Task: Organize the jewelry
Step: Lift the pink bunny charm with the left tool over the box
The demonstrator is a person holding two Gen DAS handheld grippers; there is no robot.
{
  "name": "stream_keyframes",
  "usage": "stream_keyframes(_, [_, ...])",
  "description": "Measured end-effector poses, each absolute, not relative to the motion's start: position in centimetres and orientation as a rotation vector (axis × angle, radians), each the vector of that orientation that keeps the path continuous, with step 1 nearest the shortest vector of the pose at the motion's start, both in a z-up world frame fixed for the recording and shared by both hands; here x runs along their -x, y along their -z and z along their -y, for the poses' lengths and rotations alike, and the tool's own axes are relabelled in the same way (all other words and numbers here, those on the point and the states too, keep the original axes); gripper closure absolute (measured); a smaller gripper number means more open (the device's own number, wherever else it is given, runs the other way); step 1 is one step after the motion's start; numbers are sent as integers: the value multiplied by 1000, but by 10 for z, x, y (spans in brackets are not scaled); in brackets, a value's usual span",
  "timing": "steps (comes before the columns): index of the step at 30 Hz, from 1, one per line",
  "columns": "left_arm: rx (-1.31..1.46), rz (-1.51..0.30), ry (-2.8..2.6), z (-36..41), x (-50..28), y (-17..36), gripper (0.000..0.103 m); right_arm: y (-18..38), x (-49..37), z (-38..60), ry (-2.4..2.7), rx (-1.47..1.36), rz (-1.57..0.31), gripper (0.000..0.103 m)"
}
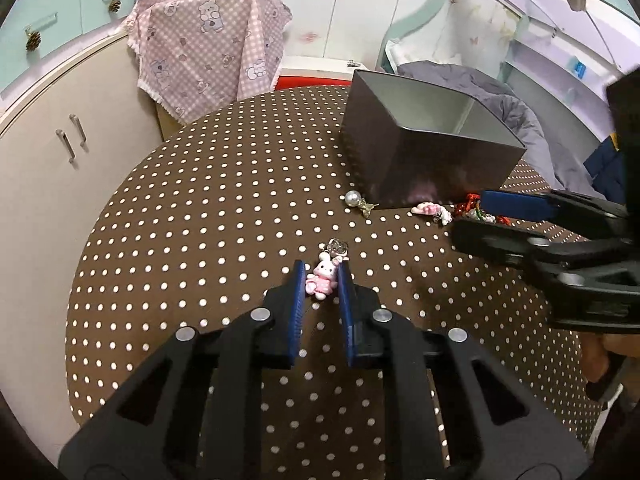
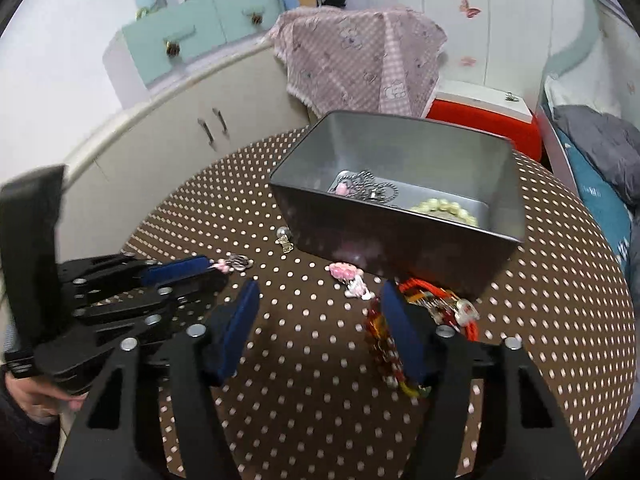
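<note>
A grey metal box (image 1: 420,160) stands on the dotted table; the right wrist view shows its inside (image 2: 400,152) holding a silver chain (image 2: 368,188) and a pale bead bracelet (image 2: 444,208). My left gripper (image 1: 322,280) has its jaws on both sides of a pink bunny charm (image 1: 321,280) with a key ring, touching or nearly touching it on the table. My right gripper (image 2: 320,312) is open and empty above the table, with a red bead-and-cord tangle (image 2: 436,304) by its right finger. A pink bow clip (image 2: 346,274) and a pearl charm (image 1: 354,199) lie by the box.
The round table has a brown cloth with white dots (image 1: 224,208). A pink checked cloth (image 1: 208,44) hangs over furniture behind it. A beige cabinet (image 1: 60,152) is at the left, a bed with grey bedding (image 1: 512,112) at the right.
</note>
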State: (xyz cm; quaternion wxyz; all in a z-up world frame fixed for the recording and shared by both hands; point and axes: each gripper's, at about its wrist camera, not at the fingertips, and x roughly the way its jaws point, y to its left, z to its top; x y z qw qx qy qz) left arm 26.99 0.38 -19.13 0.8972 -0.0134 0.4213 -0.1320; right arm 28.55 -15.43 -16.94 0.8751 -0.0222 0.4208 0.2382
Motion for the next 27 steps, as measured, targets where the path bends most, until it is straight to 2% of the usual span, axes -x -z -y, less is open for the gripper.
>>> stream_keyframes(3, [30, -876, 276, -2, -268, 194, 87, 180, -294, 145, -483, 86, -902, 57])
stream_keyframes(8, [36, -871, 283, 1, -265, 193, 87, 192, -299, 142, -419, 137, -902, 89])
stream_keyframes(14, [35, -846, 299, 3, -263, 180, 87, 183, -282, 153, -467, 78, -876, 89])
stream_keyframes(27, [2, -700, 360, 8, -252, 114, 87, 113, -251, 196, -529, -114, -726, 89])
